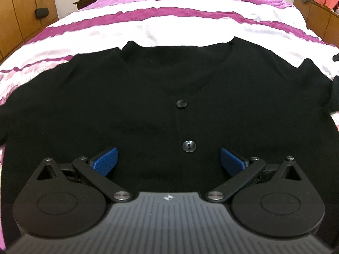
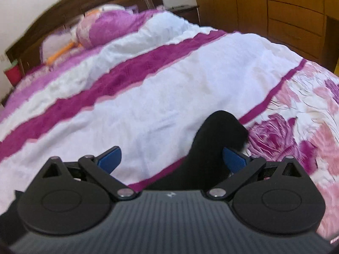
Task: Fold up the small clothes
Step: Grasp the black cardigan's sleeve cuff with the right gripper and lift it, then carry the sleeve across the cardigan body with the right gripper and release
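Cupboards (image 1: 19, 17) of wood are seen at the far left of the left wrist view, beside a bed covered by a bedspread (image 1: 169, 24) striped in white and magenta. A black cardigan (image 1: 106, 105) is spread flat on that bedspread, neckline away from the camera, with two dark buttons (image 1: 181, 103) shown down its front. The left gripper (image 1: 168, 162) is held low over the lower front of the cardigan; its blue-padded fingers (image 1: 106, 162) are set wide apart and nothing is clamped between them. Whether the pads touch the cloth cannot be told.

In the right wrist view, a dark headboard (image 2: 89, 2) and a purple pillow (image 2: 106, 28) are seen at upper left, and a wooden dresser (image 2: 286, 14) at upper right. The right gripper (image 2: 172, 160) is likewise spread open over the bedspread. A black flap of the cardigan (image 2: 220, 131) rises just beside its right-hand finger (image 2: 234, 160), reaching into the gap, yet is not gripped. A rose print (image 2: 279, 133) is seen on the bedspread at the right.
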Motion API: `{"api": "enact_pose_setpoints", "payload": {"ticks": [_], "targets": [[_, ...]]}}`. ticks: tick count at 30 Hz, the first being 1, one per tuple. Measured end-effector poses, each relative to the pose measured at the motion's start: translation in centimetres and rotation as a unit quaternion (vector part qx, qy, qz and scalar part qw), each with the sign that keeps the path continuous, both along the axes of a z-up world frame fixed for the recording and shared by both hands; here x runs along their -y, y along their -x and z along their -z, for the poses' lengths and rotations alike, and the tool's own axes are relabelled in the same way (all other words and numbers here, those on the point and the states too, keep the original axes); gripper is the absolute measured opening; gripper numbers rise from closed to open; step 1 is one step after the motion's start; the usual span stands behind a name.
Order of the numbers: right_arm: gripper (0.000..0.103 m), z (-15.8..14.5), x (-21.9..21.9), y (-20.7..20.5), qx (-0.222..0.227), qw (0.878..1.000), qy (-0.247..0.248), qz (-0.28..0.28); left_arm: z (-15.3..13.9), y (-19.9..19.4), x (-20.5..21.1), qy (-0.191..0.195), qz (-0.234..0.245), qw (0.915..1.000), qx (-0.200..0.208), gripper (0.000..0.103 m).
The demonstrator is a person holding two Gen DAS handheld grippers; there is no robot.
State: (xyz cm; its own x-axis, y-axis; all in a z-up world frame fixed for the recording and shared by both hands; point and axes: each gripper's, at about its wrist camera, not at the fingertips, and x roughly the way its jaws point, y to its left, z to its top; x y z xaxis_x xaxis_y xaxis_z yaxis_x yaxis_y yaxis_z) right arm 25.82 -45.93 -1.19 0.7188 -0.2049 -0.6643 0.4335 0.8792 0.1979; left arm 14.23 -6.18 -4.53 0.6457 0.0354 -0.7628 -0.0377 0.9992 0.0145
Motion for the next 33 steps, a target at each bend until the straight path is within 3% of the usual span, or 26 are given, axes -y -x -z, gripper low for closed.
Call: {"api": "enact_pose_setpoints", "payload": {"ticks": [7, 9, 11, 14, 15, 20, 25, 29, 33], "targets": [[0.09, 2.6, 0.6, -2.7, -0.087, 0.995, 0.023, 0.043, 0.5, -0.2, 0.0, 0.003, 0.004, 1.0, 0.001, 0.103], [0.083, 3.1, 1.2, -2.2, -0.088, 0.995, 0.019, 0.046, 0.6, -0.2, 0.0, 0.003, 0.003, 1.0, 0.003, 0.103], [0.066, 3.2, 2.1, -1.4, -0.079, 0.995, 0.006, 0.054, 0.7, -0.1, 0.2, 0.0, 0.001, 1.0, 0.004, 0.103], [0.025, 2.4, 3.2, 0.3, -0.043, 0.997, -0.021, 0.054, 0.6, -0.1, 0.3, -0.004, 0.003, 1.0, 0.006, 0.103], [0.022, 1.9, 3.6, 1.0, -0.025, 0.998, -0.034, 0.05, 0.6, -0.1, 0.3, -0.003, 0.004, 1.0, 0.007, 0.103], [0.019, -1.0, 4.6, 5.3, 0.08, 0.993, -0.089, 0.008, 0.1, 0.3, 0.0, 0.0, 0.013, 0.9998, 0.013, 0.103], [0.018, -3.9, 5.2, 10.3, 0.178, 0.976, -0.127, -0.024, -0.8, 1.2, -0.4, 0.011, 0.015, 0.9997, 0.014, 0.103], [0.018, -5.4, 5.1, 13.4, 0.224, 0.966, -0.126, -0.043, -1.5, 2.2, -0.8, 0.021, 0.01, 0.9996, 0.017, 0.103], [0.018, -5.5, 4.5, 15.4, 0.229, 0.965, -0.112, -0.06, -2.1, 3.3, -1.5, 0.029, 0.004, 0.9994, 0.019, 0.103]]}}
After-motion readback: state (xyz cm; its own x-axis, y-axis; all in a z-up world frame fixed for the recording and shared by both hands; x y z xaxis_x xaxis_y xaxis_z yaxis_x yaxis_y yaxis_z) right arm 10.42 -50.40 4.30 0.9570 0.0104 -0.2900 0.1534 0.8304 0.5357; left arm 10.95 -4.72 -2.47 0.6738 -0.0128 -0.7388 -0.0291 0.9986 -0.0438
